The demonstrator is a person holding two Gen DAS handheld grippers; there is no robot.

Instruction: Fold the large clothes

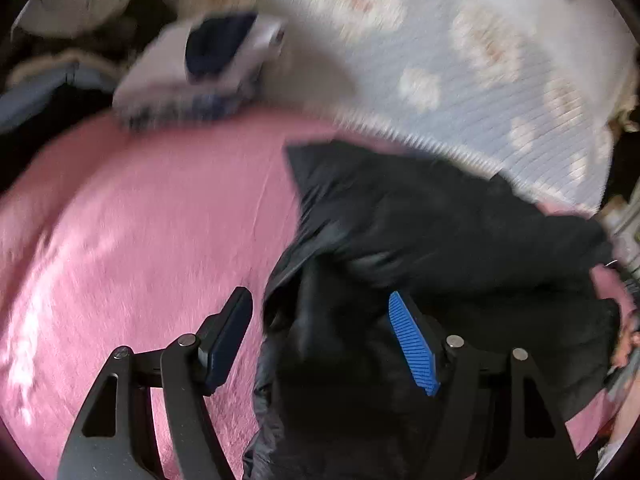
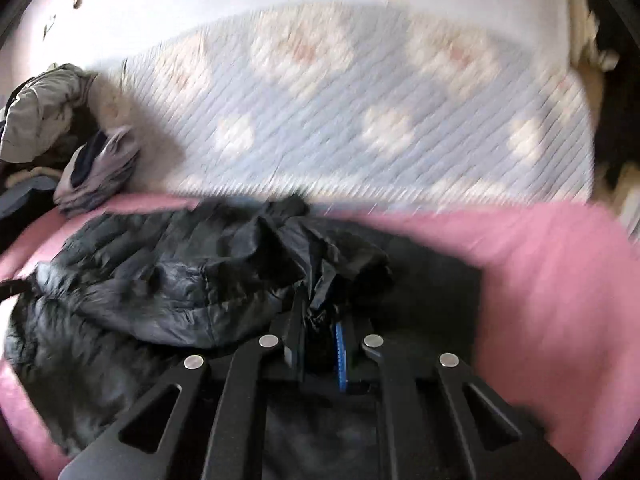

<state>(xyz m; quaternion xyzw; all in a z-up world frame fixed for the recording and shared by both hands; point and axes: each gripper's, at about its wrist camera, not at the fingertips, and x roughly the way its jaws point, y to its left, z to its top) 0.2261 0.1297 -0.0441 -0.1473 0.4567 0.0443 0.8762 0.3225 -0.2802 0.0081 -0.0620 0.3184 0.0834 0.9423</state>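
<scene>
Garment: a black padded jacket (image 2: pixel 168 264) lies crumpled on the pink blanket (image 1: pixel 132 216) of a bed, bunched toward the near edge, with one part reaching up to the blue quilt (image 2: pixel 360 120) behind it.
Right gripper (image 2: pixel 316 344): its jaws are drawn nearly together and clamped on a gathered twist of the jacket's fabric, which pokes up between them.
Left gripper (image 1: pixel 320 336): jaws stand well apart, one finger over the pink blanket, the blue-padded one over the jacket; a dark fold lies between them, but the pads do not press on it.
Surroundings: a folded white and navy item (image 1: pixel 200 64) sits at the far edge of the pink blanket, with a heap of other clothes (image 2: pixel 36 120) beyond it.
View quality: both pictures are smeared by motion, so which part of the jacket the right jaws hold, hem or sleeve, cannot be made out for sure.
Stage, as judged: early; the jacket is not yet spread flat, and no neat fold shows.
Risk one: the right jaws pinch a bunched knot, not a clean edge, so lifting would likely drag several layers and leave the jacket more tangled.
Risk two: the shell looks slick, so a thin pinch could slip out under the jacket's weight.
Risk three: if the left jaws close where they hang, they may catch blanket along with jacket.
</scene>
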